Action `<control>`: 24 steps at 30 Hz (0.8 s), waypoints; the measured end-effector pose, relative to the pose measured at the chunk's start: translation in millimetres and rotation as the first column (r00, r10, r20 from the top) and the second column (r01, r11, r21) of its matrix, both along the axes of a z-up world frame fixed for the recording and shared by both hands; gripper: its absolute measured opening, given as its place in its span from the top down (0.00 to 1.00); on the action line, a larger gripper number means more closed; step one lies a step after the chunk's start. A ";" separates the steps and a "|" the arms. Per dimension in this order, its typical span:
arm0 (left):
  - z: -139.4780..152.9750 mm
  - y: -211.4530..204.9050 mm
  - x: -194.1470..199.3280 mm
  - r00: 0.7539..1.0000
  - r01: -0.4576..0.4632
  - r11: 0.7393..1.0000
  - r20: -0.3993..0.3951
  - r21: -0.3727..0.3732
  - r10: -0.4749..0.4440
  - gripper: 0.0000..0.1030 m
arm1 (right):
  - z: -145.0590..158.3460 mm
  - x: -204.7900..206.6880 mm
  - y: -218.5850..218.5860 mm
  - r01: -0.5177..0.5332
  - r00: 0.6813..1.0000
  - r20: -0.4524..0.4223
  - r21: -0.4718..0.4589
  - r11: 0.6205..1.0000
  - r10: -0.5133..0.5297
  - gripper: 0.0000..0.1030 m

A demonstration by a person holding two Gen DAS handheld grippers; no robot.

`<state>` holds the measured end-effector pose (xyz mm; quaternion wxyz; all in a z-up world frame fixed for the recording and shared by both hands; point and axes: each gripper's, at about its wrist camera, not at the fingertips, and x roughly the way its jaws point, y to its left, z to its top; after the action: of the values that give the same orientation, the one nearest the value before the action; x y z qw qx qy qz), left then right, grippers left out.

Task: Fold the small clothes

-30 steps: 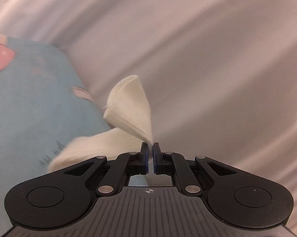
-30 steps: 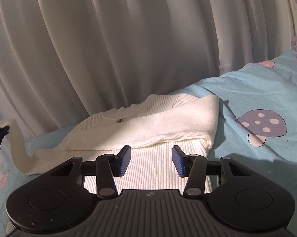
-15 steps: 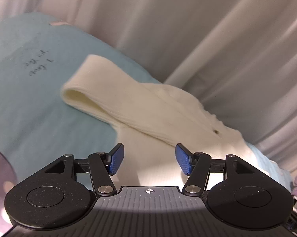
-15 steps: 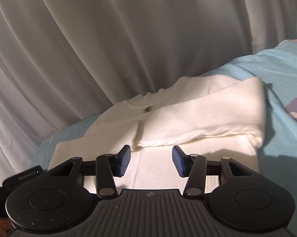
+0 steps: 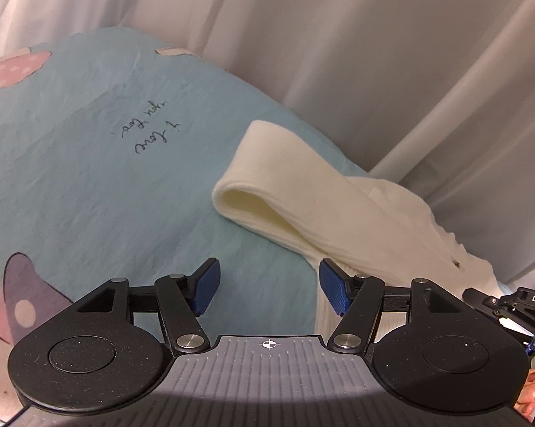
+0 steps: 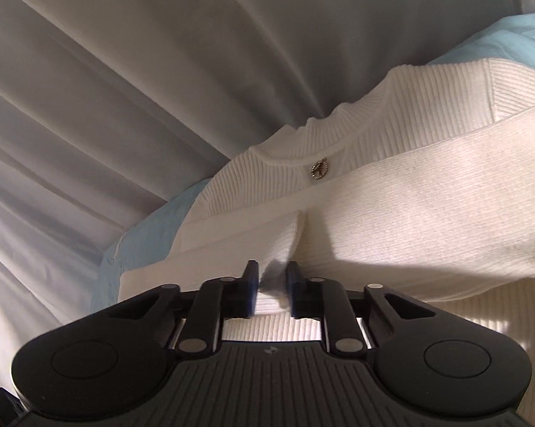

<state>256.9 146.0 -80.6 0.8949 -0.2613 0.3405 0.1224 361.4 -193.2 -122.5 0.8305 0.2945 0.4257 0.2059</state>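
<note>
Left wrist view: left gripper [image 5: 269, 286] jaws wide, holding nothing; blue textured pads [image 5: 206, 284]. Cream rib-knit sweater [image 5: 296, 185] at 1 o'clock, sleeve folded in a loop, lying on light-blue sheet [image 5: 89, 185] w/ handwritten "I love you too". Right gripper [image 6: 271, 290] jaws narrow, pinching a sweater fold; small metal charm [image 6: 318, 169] at 12 o'clock.

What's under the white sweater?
The white sweater lies on a light blue bedsheet printed with mushrooms and handwriting. The sheet shows all around it, but whatever is directly beneath the sweater is covered. Its sleeves are folded on top.
</note>
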 end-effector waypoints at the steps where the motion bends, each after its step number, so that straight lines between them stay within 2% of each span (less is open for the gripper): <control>1: -0.1 -0.3 1.5 1.000 0.005 1.000 0.000 0.001 -0.005 0.35 | 0.2 0.3 4.2 -0.014 1.000 0.005 -0.004 1.000 0.014 0.92; 3: -0.1 -2.2 3.8 1.000 0.016 1.000 -0.001 0.011 -0.016 0.35 | 11.6 -4.9 13.7 -0.035 0.997 0.071 -0.087 0.996 0.042 0.94; 6: 3.1 -5.8 7.7 0.999 0.032 0.999 0.000 0.028 -0.032 0.35 | 49.5 -26.2 12.6 0.025 0.962 0.270 -0.272 0.962 0.051 0.95; 8: 6.4 -9.2 9.5 0.999 0.049 0.998 0.004 0.042 -0.050 0.35 | 67.9 -40.9 -0.9 0.140 0.927 0.374 -0.391 0.910 0.018 0.95; 9: 7.5 -10.7 10.1 0.998 0.057 0.997 0.009 0.048 -0.058 0.35 | 73.6 -49.3 -12.7 0.208 0.910 0.414 -0.446 0.870 -0.006 0.95; 10: 8.4 -13.0 11.0 0.997 0.068 0.996 0.017 0.056 -0.069 0.34 | 74.3 -54.8 -25.3 0.247 0.905 0.423 -0.469 0.848 -0.029 0.95; 11: 8.7 -15.6 12.3 0.997 0.078 0.995 0.020 0.065 -0.079 0.33 | 72.3 -57.5 -38.4 0.264 0.910 0.410 -0.469 0.842 -0.057 0.95; 13: 6.9 -23.1 17.9 0.995 0.099 0.991 0.009 0.093 -0.100 0.33 | 61.8 -57.9 -66.6 0.276 0.934 0.333 -0.438 0.855 -0.130 0.95; 16: 4.2 -31.4 25.1 0.993 0.118 0.988 -0.008 0.101 -0.118 0.33 | 38.3 -57.2 -104.7 0.288 0.951 0.199 -0.293 0.912 -0.237 0.94; 17: 3.5 -34.1 27.6 0.991 0.131 0.986 -0.010 0.099 -0.131 0.33 | 32.9 -57.4 -110.2 0.295 0.951 0.177 -0.262 0.919 -0.254 0.90; 21: 3.8 -43.3 34.7 0.985 0.171 0.977 -0.026 0.124 -0.169 0.32 | 14.9 -53.8 -117.7 0.305 0.952 0.113 -0.217 0.927 -0.286 0.85; 24: 4.7 -46.9 37.2 0.981 0.192 0.973 -0.028 0.129 -0.190 0.31 | 8.7 -48.3 -109.4 0.308 0.950 0.118 -0.205 0.929 -0.289 0.85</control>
<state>294.0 99.0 -75.9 0.9151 -0.1670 0.3620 0.0600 313.1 -302.6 -113.8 0.8971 0.2526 0.3602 0.0408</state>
